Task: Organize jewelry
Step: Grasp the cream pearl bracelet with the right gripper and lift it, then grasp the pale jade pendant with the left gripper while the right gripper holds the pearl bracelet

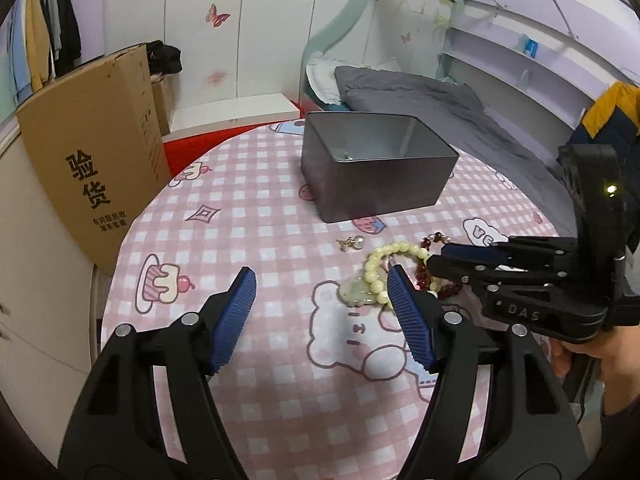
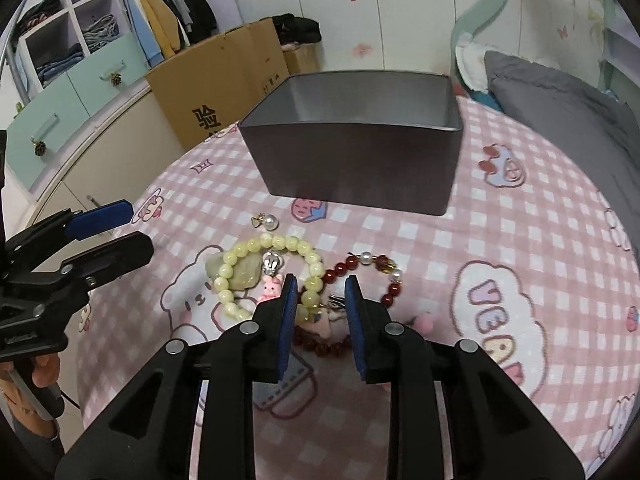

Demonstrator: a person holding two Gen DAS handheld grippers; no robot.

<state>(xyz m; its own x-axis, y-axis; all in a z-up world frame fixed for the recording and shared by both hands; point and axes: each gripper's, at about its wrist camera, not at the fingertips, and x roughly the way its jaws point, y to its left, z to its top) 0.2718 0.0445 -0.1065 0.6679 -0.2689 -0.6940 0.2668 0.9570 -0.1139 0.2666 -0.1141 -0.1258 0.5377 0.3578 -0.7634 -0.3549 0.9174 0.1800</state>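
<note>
A pile of jewelry lies on the pink checked tablecloth point(image 2: 520, 240): a pale yellow-green bead bracelet point(image 2: 276, 244) with a jade stone point(image 2: 244, 274), a red bead bracelet point(image 2: 384, 276), a pink bunny clip point(image 2: 271, 285) and a pearl earring point(image 2: 269, 221). The bead bracelet point(image 1: 380, 258) and earring point(image 1: 352, 243) also show in the left wrist view. An open dark grey tin box point(image 2: 356, 140) stands behind them. My right gripper point(image 2: 320, 292) is open, just above the pile between the two bracelets. My left gripper point(image 1: 320, 280) is open and empty, left of the pile.
A cardboard box point(image 1: 92, 160) stands beside the table on the left. A bed with grey bedding point(image 1: 440, 96) lies behind on the right. Wardrobe and shelves point(image 2: 80, 40) stand at the far left. The grey tin point(image 1: 376, 160) holds a small item at its bottom.
</note>
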